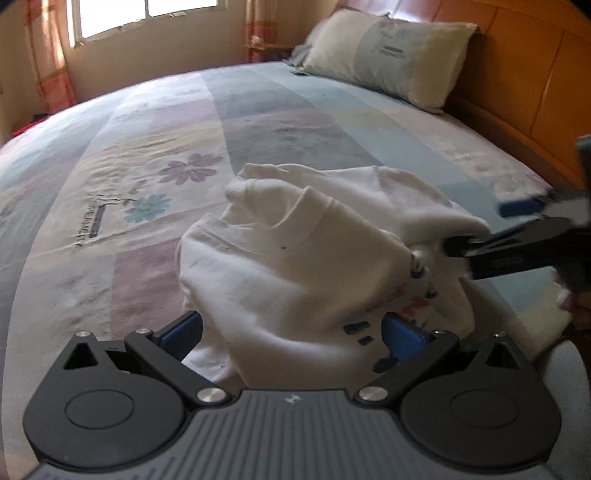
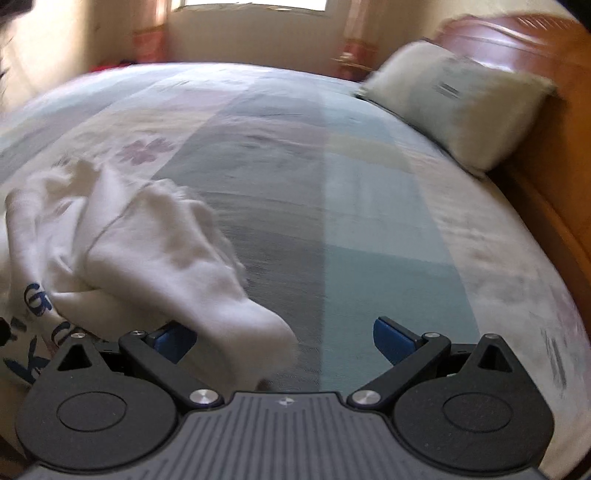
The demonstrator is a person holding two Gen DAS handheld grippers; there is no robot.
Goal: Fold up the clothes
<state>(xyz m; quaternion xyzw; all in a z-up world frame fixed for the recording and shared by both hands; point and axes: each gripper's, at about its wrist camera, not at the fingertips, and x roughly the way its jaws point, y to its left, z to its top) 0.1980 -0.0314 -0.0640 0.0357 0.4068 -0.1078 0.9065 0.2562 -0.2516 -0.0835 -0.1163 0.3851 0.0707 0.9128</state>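
On the patchwork bedspread (image 1: pixel 155 122) a crumpled white sweatshirt (image 1: pixel 295 251) lay near the front edge, light and limp, likely best taken by hem or shoulder seams. The left gripper (image 1: pixel 291 332) and the right gripper (image 2: pixel 284 336) both stood wide, cloth lying between their fingers, ungripped.

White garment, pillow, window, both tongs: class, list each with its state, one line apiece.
White garment: crumpled, unfolded, heaped on the bed sheet.
Pillow: lying against the headboard.
Window: bright with daylight; open or closed, cannot tell.
Left tongs: open, cloth between the pads.
Right tongs: open, cloth draped over the left pad.
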